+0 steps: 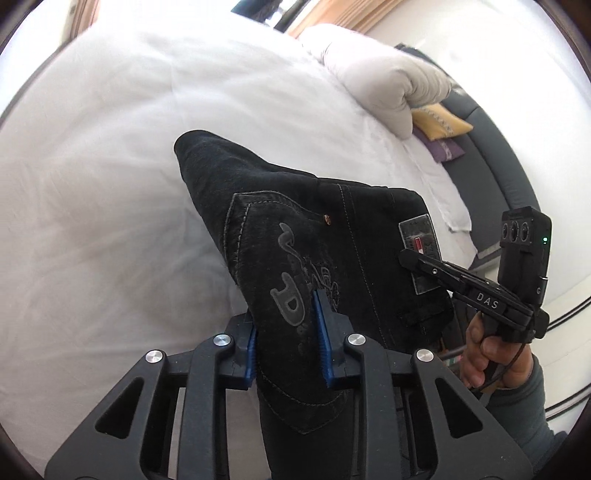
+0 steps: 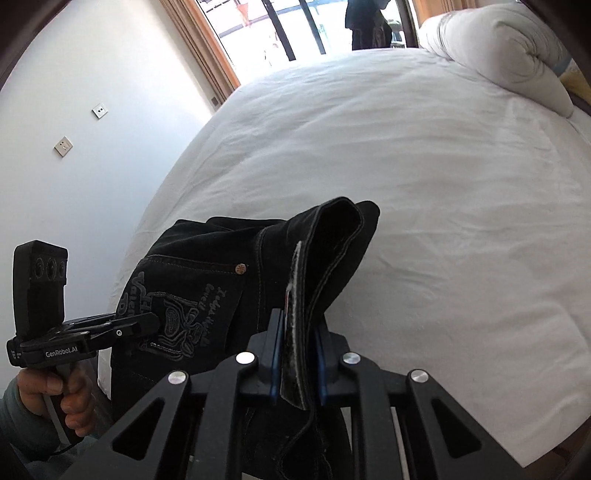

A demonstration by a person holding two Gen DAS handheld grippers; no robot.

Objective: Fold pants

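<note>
Wide bare stretch of white bed beyond and to either side of the load, free right out to its far edge by the window; near edge of the bed close under both tools, a white wall with 2 sockets along its left side. Black pants raised off the sheet above the near edge, bunched and hanging between the 2 tools, a folded end jutting out toward the middle of the bed. Left gripper clamped on the pants at the back pocket, blue pads pressed into the cloth on both sides, embroidered lettering right by the pads. Right gripper clamped on the pants at the waistband, the leather patch standing edge-on between its blue pads. Seen from the left wrist, right tool's black fingers closed over that patch, a hand in a grey sleeve on the handle. Denim dark, pale stitching along pocket and seams, 1 copper rivet at the pocket corner. Sheet lightly creased, otherwise smooth. Rolled white duvet across the far right corner, by the head of the bed; a yellow cushion and a purple one beside it against a dark grey headboard. Wooden window frame and curtains past the far edge.
</note>
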